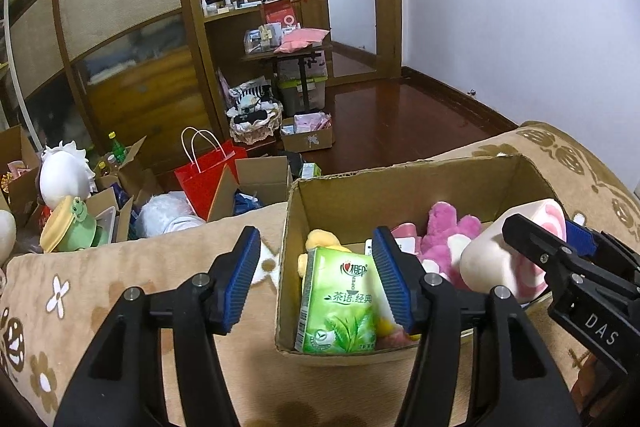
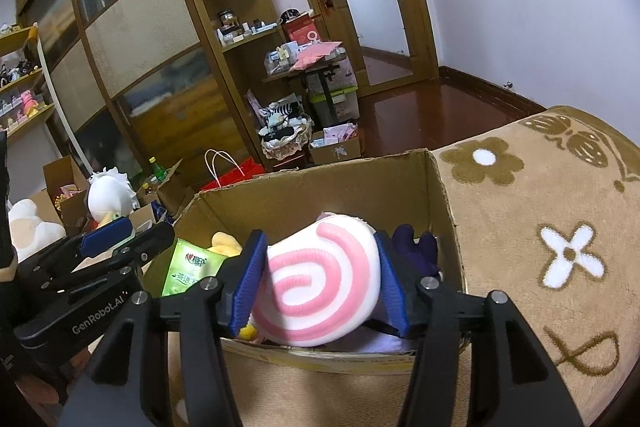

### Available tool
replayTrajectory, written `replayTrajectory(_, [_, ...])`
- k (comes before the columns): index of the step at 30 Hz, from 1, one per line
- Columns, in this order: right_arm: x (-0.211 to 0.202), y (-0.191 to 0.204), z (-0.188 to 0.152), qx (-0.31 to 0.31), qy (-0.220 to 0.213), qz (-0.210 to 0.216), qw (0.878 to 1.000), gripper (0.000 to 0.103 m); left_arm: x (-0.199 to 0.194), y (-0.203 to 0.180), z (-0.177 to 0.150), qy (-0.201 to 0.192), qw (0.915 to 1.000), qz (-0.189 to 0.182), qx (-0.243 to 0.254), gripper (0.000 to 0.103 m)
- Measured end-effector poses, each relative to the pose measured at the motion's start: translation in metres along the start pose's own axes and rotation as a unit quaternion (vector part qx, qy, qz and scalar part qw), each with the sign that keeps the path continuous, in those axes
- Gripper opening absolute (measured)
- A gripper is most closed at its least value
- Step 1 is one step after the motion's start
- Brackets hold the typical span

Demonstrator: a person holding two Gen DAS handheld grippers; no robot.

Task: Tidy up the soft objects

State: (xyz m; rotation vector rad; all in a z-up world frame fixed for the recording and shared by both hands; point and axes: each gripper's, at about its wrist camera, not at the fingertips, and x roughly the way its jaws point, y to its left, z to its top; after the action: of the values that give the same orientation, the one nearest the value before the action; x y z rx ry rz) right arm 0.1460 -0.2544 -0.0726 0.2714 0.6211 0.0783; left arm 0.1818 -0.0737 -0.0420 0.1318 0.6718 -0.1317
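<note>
A cardboard box (image 1: 400, 183) stands on a tan flowered blanket. Inside it lie a green tissue pack (image 1: 340, 307), a yellow plush (image 1: 322, 239) and a pink plush (image 1: 448, 239). My left gripper (image 1: 316, 279) is open over the box's near left corner, and the tissue pack stands loose between its fingers. My right gripper (image 2: 320, 287) is shut on a pink-and-white swirl roll plush (image 2: 320, 283) just above the box (image 2: 440, 195). The roll (image 1: 504, 251) and right gripper (image 1: 556, 243) also show in the left wrist view. The tissue pack (image 2: 192, 267) shows in the right wrist view.
The blanket (image 2: 540, 227) stretches right of the box. On the floor to the left are open cartons, a red paper bag (image 1: 208, 175), a white plush (image 1: 64, 175) and a green frog plush (image 1: 76, 227). A wooden wardrobe (image 1: 132, 27) and shelves stand behind.
</note>
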Motion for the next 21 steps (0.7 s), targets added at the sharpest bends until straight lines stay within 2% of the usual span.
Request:
replayTrajectory(4, [-0.003, 0.002, 0.000, 0.003, -0.003, 0.007, 1.000, 0.058, 0.000, 0.000, 0.000, 0.002, 1.0000, 0.001, 0.001, 0.062])
replayTrajectory(6, [-0.004, 0.003, 0.001, 0.001, -0.006, 0.009, 1.000, 0.069, 0.000, 0.000, 0.000, 0.001, 1.0000, 0.002, 0.003, 0.062])
replayTrajectory(10, [-0.007, 0.002, 0.001, 0.003, -0.007, 0.011, 1.000, 0.075, -0.002, 0.002, -0.003, 0.004, 1.0000, 0.004, 0.004, 0.063])
replayTrajectory(12, [-0.013, 0.003, 0.003, 0.000, -0.010, 0.009, 1.000, 0.088, -0.005, 0.005, -0.005, 0.005, 1.0000, 0.005, 0.003, 0.066])
replayTrajectory(16, [-0.027, 0.009, 0.013, -0.032, -0.019, 0.001, 0.999, 0.091, -0.018, 0.011, -0.009, 0.004, 1.0000, 0.009, -0.002, 0.070])
replayTrajectory(17, [-0.031, 0.011, 0.015, -0.033, -0.022, 0.002, 0.999, 0.096, -0.022, 0.012, -0.008, 0.004, 1.0000, 0.008, -0.003, 0.072])
replayTrajectory(19, [-0.039, 0.013, 0.018, -0.029, -0.028, 0.005, 0.999, 0.102, -0.031, 0.015, -0.007, 0.000, 0.9999, 0.011, -0.003, 0.081])
replayTrajectory(21, [-0.049, 0.017, 0.021, -0.029, -0.033, 0.001, 0.999, 0.103, -0.041, 0.017, -0.005, -0.005, 0.9999, 0.015, -0.001, 0.083])
